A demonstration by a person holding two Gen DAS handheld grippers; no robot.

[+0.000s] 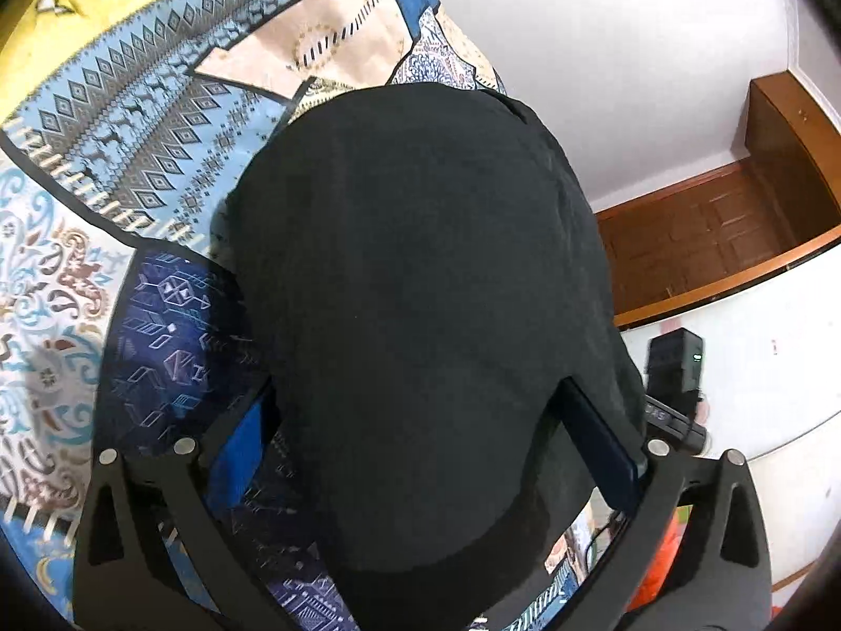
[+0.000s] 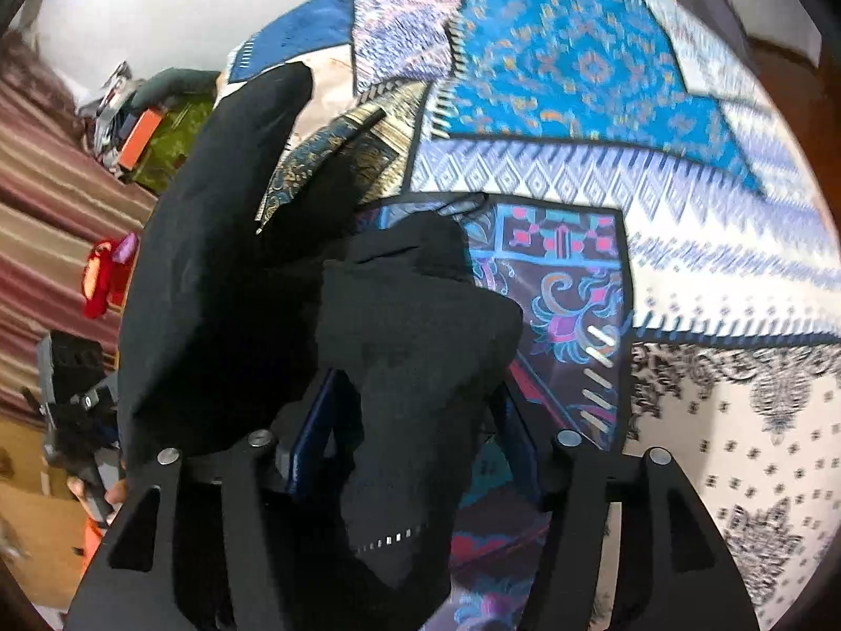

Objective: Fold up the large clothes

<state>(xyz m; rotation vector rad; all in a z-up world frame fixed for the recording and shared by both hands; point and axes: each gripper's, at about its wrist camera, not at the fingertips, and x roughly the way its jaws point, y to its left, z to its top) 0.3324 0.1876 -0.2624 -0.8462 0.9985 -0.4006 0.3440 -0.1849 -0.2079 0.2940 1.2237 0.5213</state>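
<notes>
A large black garment lies spread on the patterned bedspread. My left gripper stands wide open astride its near end, one blue pad at the cloth's left edge and the other resting by its right side. In the right wrist view the same black garment runs leftward, and a bunched fold of it rises between the fingers of my right gripper. Those jaws are parted and the fold sits loosely between them. Each view catches the other gripper at its edge: the right one, the left one.
The patchwork bedspread covers the whole bed. A yellow cloth lies at its far corner. Beyond the bed are a white wall, brown wooden doors, a striped fabric and a heap of clutter with an orange box.
</notes>
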